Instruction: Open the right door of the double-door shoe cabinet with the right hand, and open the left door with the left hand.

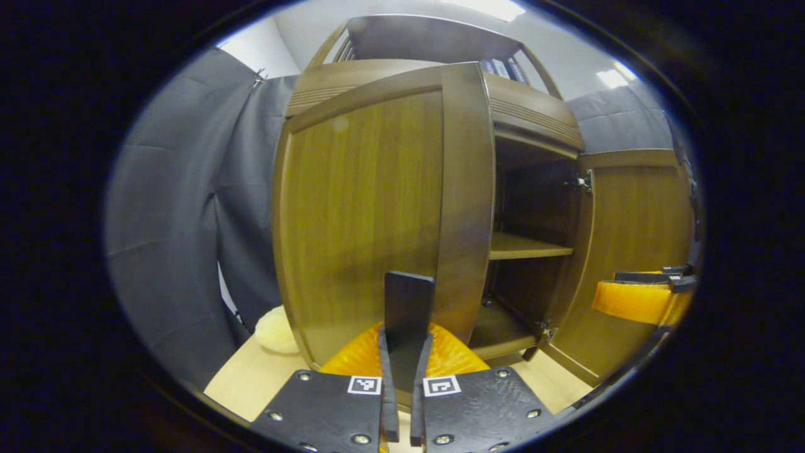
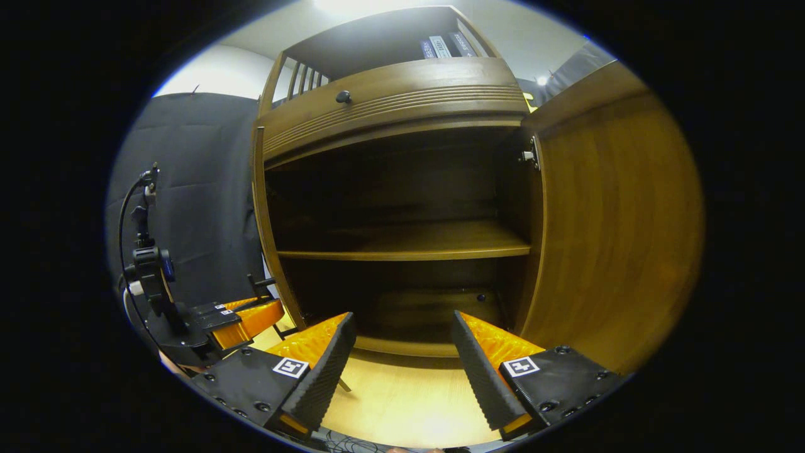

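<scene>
The brown wooden shoe cabinet [image 2: 390,100] stands with both doors swung out. In the left gripper view the left door [image 1: 365,214] shows its outer face. My left gripper [image 1: 407,330] is shut on a dark flat handle [image 1: 409,296] near that door's free edge. The right gripper view has the left gripper [image 2: 251,318] low beside the left door's edge [image 2: 259,207]. The right door [image 2: 616,220] stands wide open at the right. My right gripper [image 2: 402,314] is open in front of the cabinet's dark inside, with nothing between its fingers. It also appears beside the right door [image 1: 635,214] as the right gripper [image 1: 619,292].
Inside, a middle shelf [image 2: 409,242] and the bottom board lie bare. A drawer knob [image 2: 343,96] sits above the opening, and books [image 2: 446,44] stand on top. A pale fluffy thing [image 1: 277,330] lies on the light wood floor left of the cabinet. A black camera mount [image 2: 148,270] stands at the left.
</scene>
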Action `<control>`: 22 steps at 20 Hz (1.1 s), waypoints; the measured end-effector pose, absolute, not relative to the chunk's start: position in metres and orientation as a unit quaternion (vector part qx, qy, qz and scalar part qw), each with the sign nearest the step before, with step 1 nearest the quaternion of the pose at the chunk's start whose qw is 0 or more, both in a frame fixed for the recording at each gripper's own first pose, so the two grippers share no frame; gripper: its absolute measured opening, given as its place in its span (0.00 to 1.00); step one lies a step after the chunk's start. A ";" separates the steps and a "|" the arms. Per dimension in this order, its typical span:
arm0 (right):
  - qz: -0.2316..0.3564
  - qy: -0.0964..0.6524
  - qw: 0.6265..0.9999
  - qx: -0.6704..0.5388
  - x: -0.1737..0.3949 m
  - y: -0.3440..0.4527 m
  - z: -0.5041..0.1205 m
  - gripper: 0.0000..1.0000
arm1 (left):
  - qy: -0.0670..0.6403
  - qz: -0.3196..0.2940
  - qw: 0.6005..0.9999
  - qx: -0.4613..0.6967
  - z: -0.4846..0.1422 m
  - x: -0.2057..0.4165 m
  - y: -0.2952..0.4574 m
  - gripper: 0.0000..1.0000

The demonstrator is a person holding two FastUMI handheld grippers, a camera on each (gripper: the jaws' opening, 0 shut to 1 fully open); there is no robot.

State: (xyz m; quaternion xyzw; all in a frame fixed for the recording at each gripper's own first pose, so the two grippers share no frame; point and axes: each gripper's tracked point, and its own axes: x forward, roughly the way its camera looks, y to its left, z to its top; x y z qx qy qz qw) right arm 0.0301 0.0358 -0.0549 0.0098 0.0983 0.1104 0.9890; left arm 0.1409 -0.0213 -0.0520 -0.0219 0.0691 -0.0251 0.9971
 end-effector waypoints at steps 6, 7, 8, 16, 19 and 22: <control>0.107 0.089 0.990 0.006 0.036 0.028 -0.060 0.93 | 0.064 -0.013 0.998 -0.019 -0.051 0.112 0.002 0.10; 0.107 0.090 0.990 0.006 0.038 0.030 -0.064 0.93 | 0.063 -0.010 0.998 -0.018 -0.051 0.108 0.006 0.10; 0.107 0.092 0.990 0.007 0.039 0.030 -0.068 0.93 | 0.063 -0.006 0.998 -0.017 -0.049 0.105 0.009 0.10; 0.109 0.097 0.989 0.015 0.051 0.025 -0.075 0.93 | 0.056 0.026 0.998 -0.011 -0.050 0.082 0.038 0.09; 0.115 0.098 0.988 0.012 0.051 0.028 -0.078 0.93 | 0.056 0.035 0.998 -0.009 -0.050 0.074 0.046 0.09; 0.120 0.100 0.988 0.009 0.050 0.031 -0.079 0.93 | 0.057 0.039 0.998 -0.008 -0.049 0.068 0.055 0.09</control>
